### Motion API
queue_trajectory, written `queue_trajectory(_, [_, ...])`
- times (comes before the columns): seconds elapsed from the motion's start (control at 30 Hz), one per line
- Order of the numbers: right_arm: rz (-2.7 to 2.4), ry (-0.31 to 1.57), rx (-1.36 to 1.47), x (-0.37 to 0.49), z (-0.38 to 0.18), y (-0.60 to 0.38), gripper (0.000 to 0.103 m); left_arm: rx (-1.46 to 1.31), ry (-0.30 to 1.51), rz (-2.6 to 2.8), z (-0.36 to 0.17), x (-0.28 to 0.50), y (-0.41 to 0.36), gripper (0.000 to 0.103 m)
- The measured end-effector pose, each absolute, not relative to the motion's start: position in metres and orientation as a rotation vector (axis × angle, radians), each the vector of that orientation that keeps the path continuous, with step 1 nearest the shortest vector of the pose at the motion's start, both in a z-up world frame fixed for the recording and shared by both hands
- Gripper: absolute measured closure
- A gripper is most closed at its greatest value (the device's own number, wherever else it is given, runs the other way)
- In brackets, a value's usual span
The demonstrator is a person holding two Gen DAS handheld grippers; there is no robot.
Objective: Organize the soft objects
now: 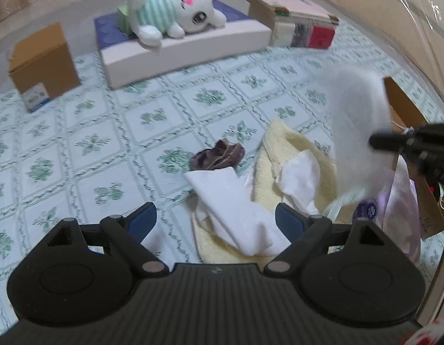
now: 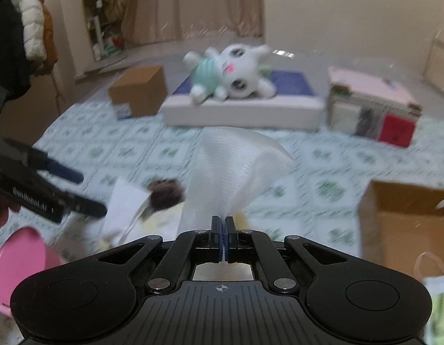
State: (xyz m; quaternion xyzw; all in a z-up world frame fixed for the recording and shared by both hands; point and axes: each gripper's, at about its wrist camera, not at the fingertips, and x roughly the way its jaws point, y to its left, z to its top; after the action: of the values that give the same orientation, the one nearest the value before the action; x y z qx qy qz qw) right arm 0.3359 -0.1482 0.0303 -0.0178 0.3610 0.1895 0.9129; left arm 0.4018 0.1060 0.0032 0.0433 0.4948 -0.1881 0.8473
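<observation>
Right tongs (image 2: 223,224) are clenched on a lifted white cloth (image 2: 236,169); left tongs (image 1: 214,218) are spread wide above a white sock (image 1: 236,215) on the surface (image 1: 107,143).

A pale sheet printed with green floral diamonds (image 1: 107,132) covered the surface. Beige curtains (image 2: 202,3) hung along the far cream wall (image 2: 351,8). At left, a white puffer jacket (image 2: 32,26) and dark coats (image 2: 5,46) hung together. Cluttered shelving (image 2: 104,14) stood beside the curtains.

White lettering on left hand-held gripper (image 2: 75,191), too blurred to read
</observation>
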Motion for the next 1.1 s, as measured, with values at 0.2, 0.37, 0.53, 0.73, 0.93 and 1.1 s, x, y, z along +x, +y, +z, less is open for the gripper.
queue_trajectory(0.2, [0.356, 0.74, -0.029, 0.344, 0.032, -0.17, 0.102, 0.173, 1.166, -0.476, -0.018, 0.421, 0.083, 0.015])
queue_trajectory(0.37, [0.357, 0.76, -0.024, 0.347, 0.022, -0.176, 0.102, 0.209, 1.261, -0.558, -0.026, 0.433, 0.067, 0.015])
queue_trajectory(0.53, [0.361, 0.764, -0.015, 0.35, 0.017, -0.178, 0.102, 0.253, 1.306, -0.58, -0.027, 0.444, 0.057, 0.015])
queue_trajectory(0.73, [0.361, 0.761, -0.008, 0.353, 0.016, -0.181, 0.102, 0.409, 1.371, -0.583, -0.039, 0.444, 0.038, 0.02])
queue_trajectory(0.93, [0.36, 0.764, -0.004, 0.353, 0.015, -0.186, 0.102, 0.531, 1.385, -0.572, -0.046, 0.438, 0.025, 0.057])
queue_trajectory(1.1, [0.36, 0.763, -0.001, 0.351, 0.018, -0.19, 0.102, 0.552, 1.361, -0.562, -0.035, 0.431, 0.025, 0.077])
